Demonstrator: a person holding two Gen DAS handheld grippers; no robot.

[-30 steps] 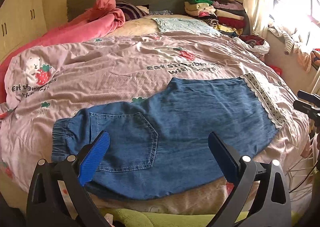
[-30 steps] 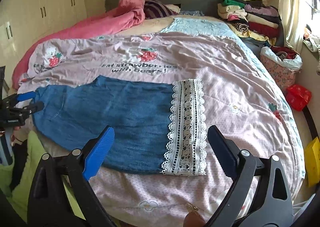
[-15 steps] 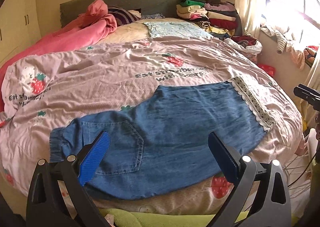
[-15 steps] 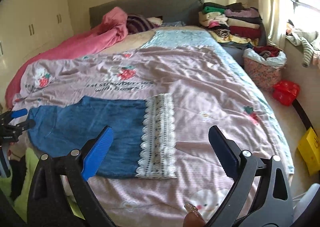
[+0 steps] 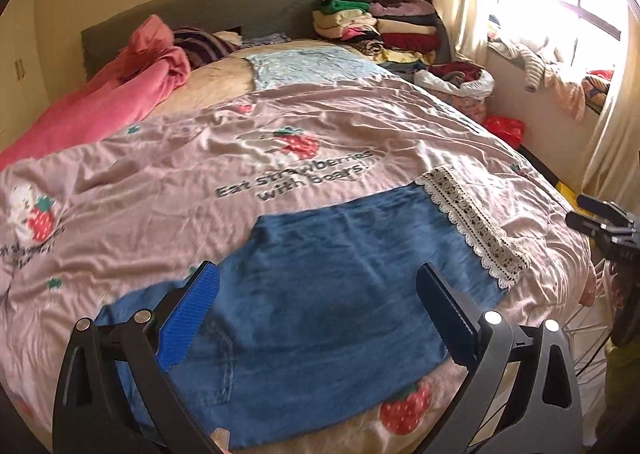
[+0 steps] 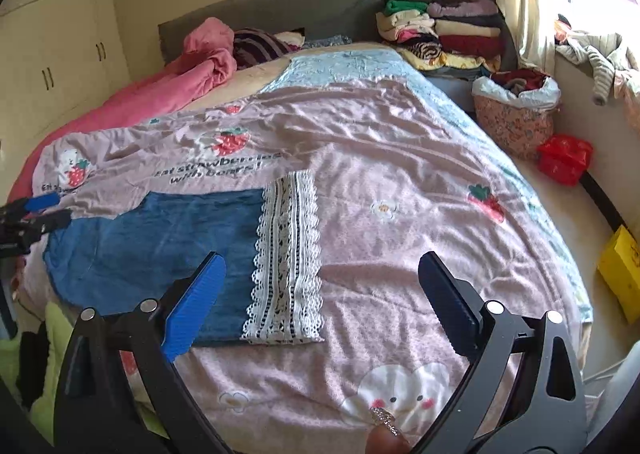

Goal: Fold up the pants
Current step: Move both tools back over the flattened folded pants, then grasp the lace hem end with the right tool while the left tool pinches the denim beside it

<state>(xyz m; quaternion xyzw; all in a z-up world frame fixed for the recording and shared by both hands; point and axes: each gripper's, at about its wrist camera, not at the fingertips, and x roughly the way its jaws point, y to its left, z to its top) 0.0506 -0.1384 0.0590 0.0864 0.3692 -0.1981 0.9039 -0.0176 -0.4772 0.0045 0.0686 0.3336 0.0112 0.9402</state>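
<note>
Blue denim pants [image 5: 340,294] with a white lace hem [image 5: 472,221] lie flat near the front edge of the bed, waistband left, hem right. They also show in the right wrist view [image 6: 168,246] with the lace hem [image 6: 288,254]. My left gripper [image 5: 316,318] is open and empty above the pants' middle. My right gripper [image 6: 320,306] is open and empty, held above the lace hem and the quilt to its right. The right gripper [image 5: 600,217] shows at the right edge of the left wrist view; the left gripper [image 6: 36,213] shows at the left edge of the right wrist view.
A pink strawberry quilt [image 6: 400,181] covers the bed. A pink blanket [image 5: 120,93] lies at the back left. Stacks of folded clothes [image 6: 440,29] stand by the headboard. A laundry basket [image 6: 516,113], a red bag [image 6: 564,157] and a yellow box [image 6: 620,270] sit on the floor at right.
Both grippers have risen and pulled back from the pants, staying open and empty. The pants lie unchanged on the bed.
</note>
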